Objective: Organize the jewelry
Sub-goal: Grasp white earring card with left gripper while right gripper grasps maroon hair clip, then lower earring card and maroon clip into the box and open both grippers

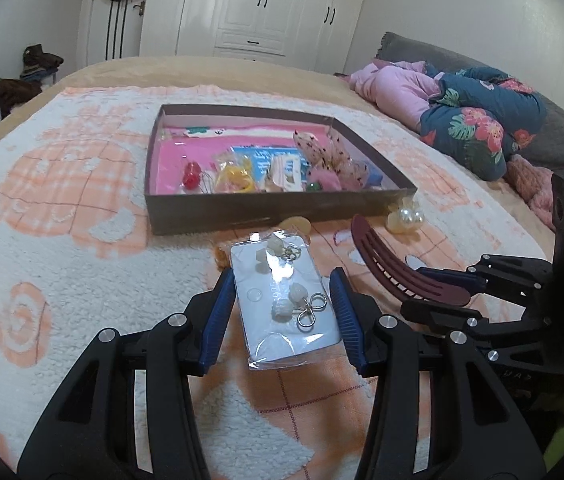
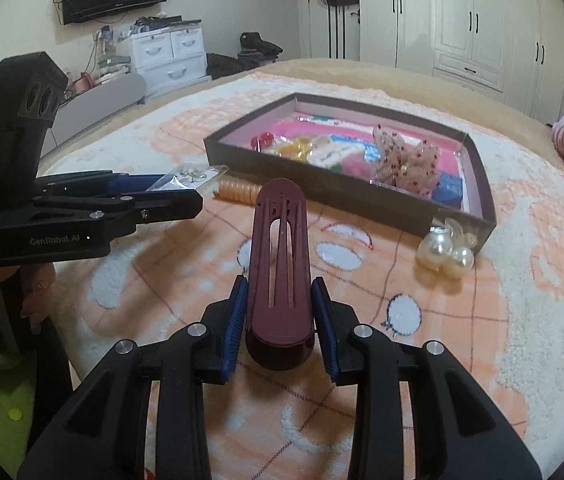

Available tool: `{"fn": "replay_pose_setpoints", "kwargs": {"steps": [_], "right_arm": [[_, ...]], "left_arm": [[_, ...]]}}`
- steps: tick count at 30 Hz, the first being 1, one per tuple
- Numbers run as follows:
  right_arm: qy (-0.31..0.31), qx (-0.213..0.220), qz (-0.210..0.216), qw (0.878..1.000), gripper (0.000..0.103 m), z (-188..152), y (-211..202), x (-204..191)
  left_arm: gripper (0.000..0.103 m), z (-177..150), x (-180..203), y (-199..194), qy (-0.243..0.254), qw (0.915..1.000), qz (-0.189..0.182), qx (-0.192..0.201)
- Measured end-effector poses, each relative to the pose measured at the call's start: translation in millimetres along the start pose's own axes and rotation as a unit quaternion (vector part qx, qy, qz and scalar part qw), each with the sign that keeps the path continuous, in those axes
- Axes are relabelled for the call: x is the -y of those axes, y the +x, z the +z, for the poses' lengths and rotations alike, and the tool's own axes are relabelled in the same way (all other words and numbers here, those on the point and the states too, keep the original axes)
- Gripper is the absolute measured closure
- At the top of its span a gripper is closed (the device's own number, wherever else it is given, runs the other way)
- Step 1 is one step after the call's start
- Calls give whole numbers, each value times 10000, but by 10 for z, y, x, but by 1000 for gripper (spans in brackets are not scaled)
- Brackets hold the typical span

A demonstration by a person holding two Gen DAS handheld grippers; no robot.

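Observation:
My left gripper point(image 1: 282, 280) is shut on a clear packet with an earring card point(image 1: 282, 300), held above the blanket in front of the box. It also shows in the right wrist view point(image 2: 186, 196) with the packet point(image 2: 190, 178). My right gripper point(image 2: 280, 284) is shut on a maroon hair clip point(image 2: 280, 268), lifted over the blanket; in the left wrist view the clip point(image 1: 385, 264) sticks out of the right gripper point(image 1: 437, 288). A brown shallow box point(image 1: 266, 206) point(image 2: 321, 184) holds several hair accessories on a pink lining.
A pearl hair tie point(image 1: 403, 218) point(image 2: 445, 252) lies by the box's near right corner. An orange coiled hair tie point(image 2: 238, 192) lies in front of the box. Folded bedding point(image 1: 473, 120) is piled at the right. Wardrobe and drawers stand behind the bed.

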State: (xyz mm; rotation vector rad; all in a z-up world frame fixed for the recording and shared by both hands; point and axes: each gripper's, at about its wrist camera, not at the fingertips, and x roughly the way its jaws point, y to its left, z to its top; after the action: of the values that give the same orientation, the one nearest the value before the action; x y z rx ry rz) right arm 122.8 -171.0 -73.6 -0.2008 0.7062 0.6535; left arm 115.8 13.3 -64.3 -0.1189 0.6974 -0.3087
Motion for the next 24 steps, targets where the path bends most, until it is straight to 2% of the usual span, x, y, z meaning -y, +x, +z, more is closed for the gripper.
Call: {"fn": "replay_pose_setpoints", "kwargs": {"steps": [12, 24], "right_arm": [[73, 273, -166, 9995, 71, 256, -51, 118], [168, 463, -380, 9981, 71, 479, -16, 256]], "left_arm": [[63, 123, -160, -118, -138, 9995, 118, 248], [63, 389, -336, -129, -287, 9981, 159, 523]]}}
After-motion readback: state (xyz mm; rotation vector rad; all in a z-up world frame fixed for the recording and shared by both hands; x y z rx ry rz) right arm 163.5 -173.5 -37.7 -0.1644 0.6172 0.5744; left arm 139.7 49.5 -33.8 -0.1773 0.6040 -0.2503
